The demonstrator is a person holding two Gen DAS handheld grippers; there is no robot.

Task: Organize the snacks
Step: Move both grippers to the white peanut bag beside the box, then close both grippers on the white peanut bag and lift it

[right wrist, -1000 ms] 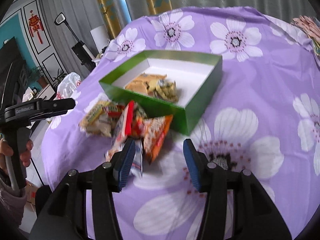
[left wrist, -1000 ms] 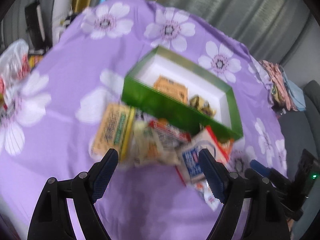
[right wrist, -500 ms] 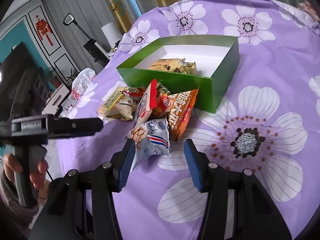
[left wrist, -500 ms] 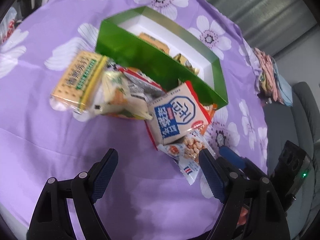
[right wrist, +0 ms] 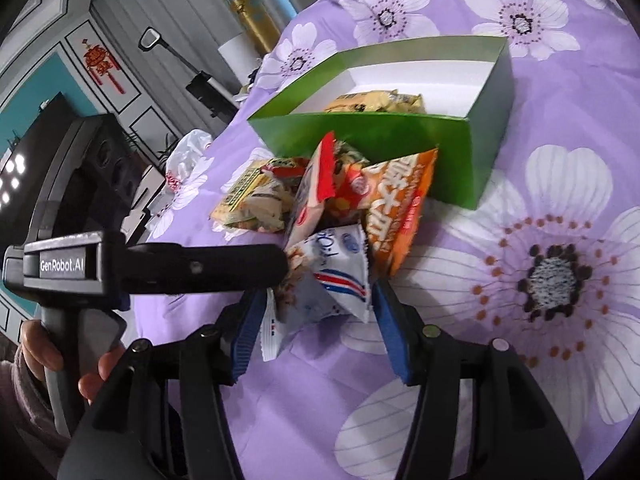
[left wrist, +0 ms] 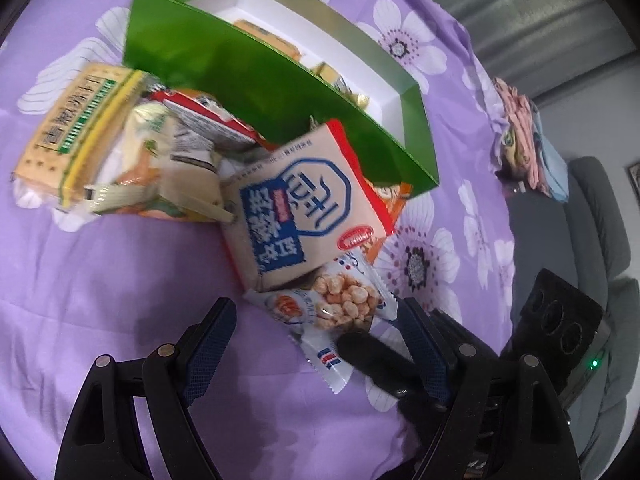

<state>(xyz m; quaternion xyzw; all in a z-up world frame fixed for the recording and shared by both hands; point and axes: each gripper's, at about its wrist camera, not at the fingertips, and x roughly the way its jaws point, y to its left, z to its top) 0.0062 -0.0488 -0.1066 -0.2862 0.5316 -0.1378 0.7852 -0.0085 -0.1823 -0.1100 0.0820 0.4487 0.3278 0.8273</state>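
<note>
Grey sofa (left wrist: 600, 216), teal wall (right wrist: 36, 92), gold curtains (right wrist: 256, 4)

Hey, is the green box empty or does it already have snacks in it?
Not empty. The green box holds a few yellowish snack packets at one end; the rest of its white floor is bare.

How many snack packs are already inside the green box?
2 visible: a yellow-orange packet toward the box's far end, and a small gold-wrapped one beside it. The near wall may hide more.
</note>
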